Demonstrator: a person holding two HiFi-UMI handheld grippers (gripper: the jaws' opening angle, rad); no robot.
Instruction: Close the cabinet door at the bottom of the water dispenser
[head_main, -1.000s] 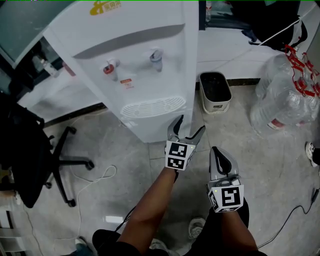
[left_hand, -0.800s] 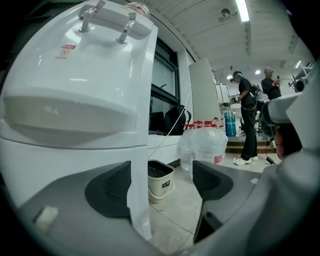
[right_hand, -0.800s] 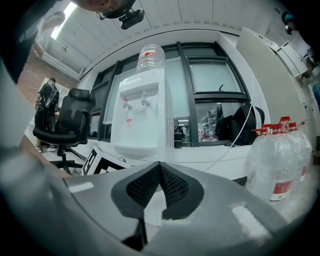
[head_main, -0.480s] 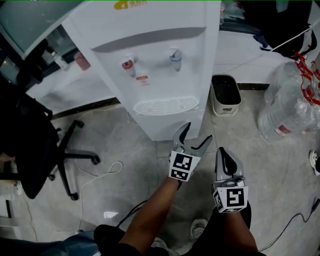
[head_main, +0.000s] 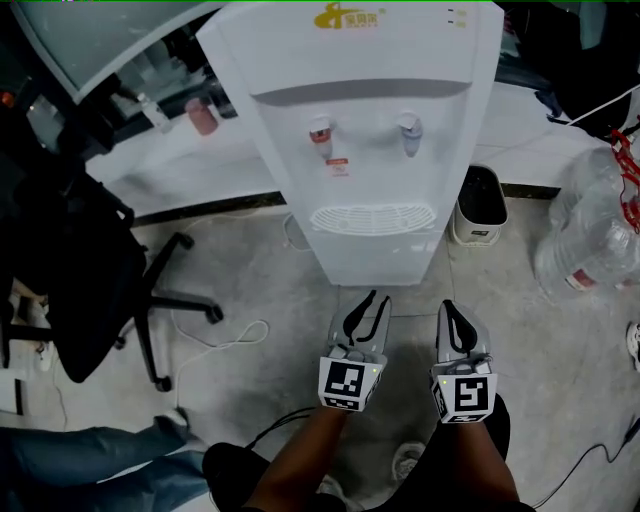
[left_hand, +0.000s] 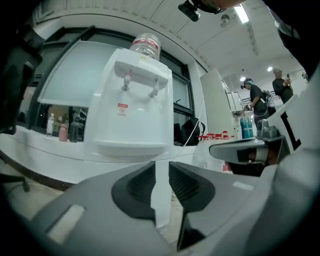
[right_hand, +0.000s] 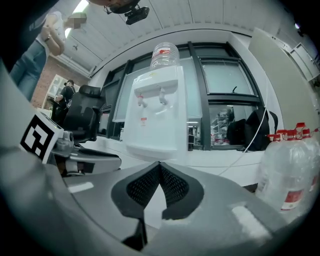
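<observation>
Grey mottled stone floor (head_main: 260, 290) runs back to a low white ledge (head_main: 200, 165) under the windows, with a thin white cable (head_main: 225, 340) looped across it toward the left edge. A black office chair (head_main: 90, 280) stands at the left side of the floor, and big clear water bottles (head_main: 590, 230) crowd the right edge. At the far edge, backed against the ledge, stands the white water dispenser (head_main: 380, 130). It has a red tap (head_main: 320, 130), a blue tap (head_main: 408, 128), a slotted drip grille (head_main: 372, 218) below them and a clear bottle (left_hand: 146, 45) upside down on top. A small white bin (head_main: 478, 205) sits just beside its right flank. The cabinet door (head_main: 380, 258) is the plain white face under the grille (from here it looks flat, though its seam is too faint to make out). Both tools are held level, near the dispenser's foot but not touching it. The left gripper (head_main: 377, 297) has just been closing its jaws, which now stand a narrow slit apart with nothing between them. The right gripper (head_main: 447, 304) has its jaws pressed together at the tips, holding nothing.
</observation>
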